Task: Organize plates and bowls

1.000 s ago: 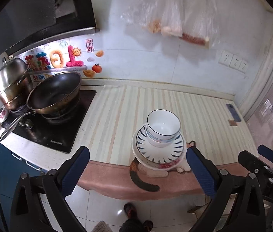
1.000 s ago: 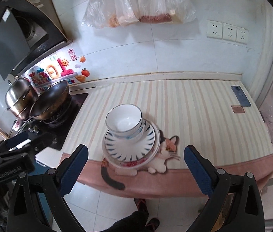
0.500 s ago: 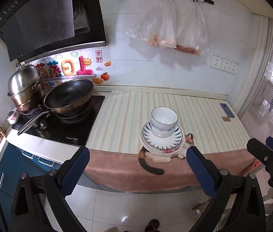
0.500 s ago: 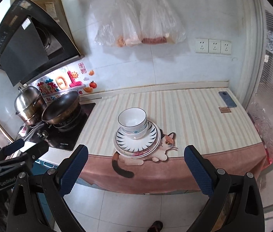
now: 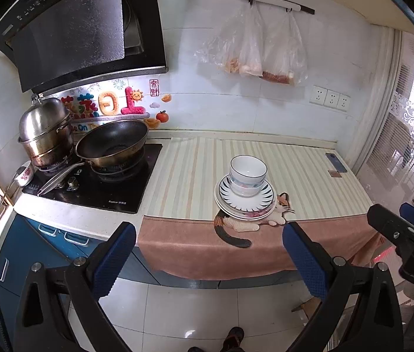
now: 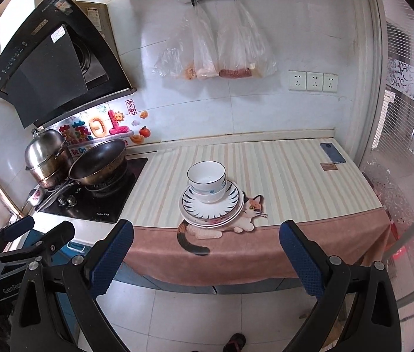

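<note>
Two white bowls [image 5: 247,173] [image 6: 207,179] sit nested on a stack of plates [image 5: 246,205] [image 6: 211,208], the top plate with dark blue rim marks, near the front edge of the striped counter. My left gripper [image 5: 208,259] is open and empty, held back from the counter above the floor. My right gripper [image 6: 205,259] is open and empty, also well back from the stack. Each gripper shows at the edge of the other's view.
A black wok [image 5: 112,143] and a steel steamer pot [image 5: 45,132] stand on the hob at left. A phone [image 6: 332,152] lies at the counter's far right. Plastic bags [image 6: 215,55] hang on the wall. A pink cloth [image 6: 251,252] with a cat drapes the counter edge.
Both grippers have pulled back and away from the counter; the stack looks smaller and the floor and cabinet fronts have come into view. The dishes have not moved.
</note>
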Motion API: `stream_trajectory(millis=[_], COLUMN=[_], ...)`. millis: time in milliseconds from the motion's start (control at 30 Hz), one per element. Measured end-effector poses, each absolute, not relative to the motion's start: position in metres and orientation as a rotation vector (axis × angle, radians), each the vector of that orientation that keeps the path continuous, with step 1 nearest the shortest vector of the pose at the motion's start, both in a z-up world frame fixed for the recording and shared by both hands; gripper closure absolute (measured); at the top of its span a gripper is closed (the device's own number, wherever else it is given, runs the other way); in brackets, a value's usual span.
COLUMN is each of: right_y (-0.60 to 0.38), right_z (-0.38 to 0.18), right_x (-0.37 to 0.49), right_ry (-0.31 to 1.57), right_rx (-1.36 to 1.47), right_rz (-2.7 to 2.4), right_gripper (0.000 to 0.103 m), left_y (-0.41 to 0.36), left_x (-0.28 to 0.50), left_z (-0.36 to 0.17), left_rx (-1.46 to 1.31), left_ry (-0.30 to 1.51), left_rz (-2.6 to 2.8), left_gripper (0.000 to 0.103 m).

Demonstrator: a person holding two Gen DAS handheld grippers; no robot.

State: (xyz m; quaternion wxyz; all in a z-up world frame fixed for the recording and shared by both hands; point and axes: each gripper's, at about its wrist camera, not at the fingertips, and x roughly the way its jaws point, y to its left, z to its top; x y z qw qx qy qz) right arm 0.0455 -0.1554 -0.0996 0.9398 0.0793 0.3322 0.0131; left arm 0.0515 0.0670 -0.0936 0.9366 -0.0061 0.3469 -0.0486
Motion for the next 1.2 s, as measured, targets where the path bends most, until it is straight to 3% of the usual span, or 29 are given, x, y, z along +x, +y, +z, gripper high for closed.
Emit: stream_trajectory(millis=[1200], right_y=[-0.130], right_z=[-0.091], right_x=[0.023], right_ry=[0.657], right_rx=[0.125], right_rz=[0.012], right_gripper=[0.001], left_y=[0.093], left_x=[0.039], left_z=[-0.086], left_rx=[-0.018], left_ry=[0.688], left_rz=[-0.093], left_gripper=[0.001])
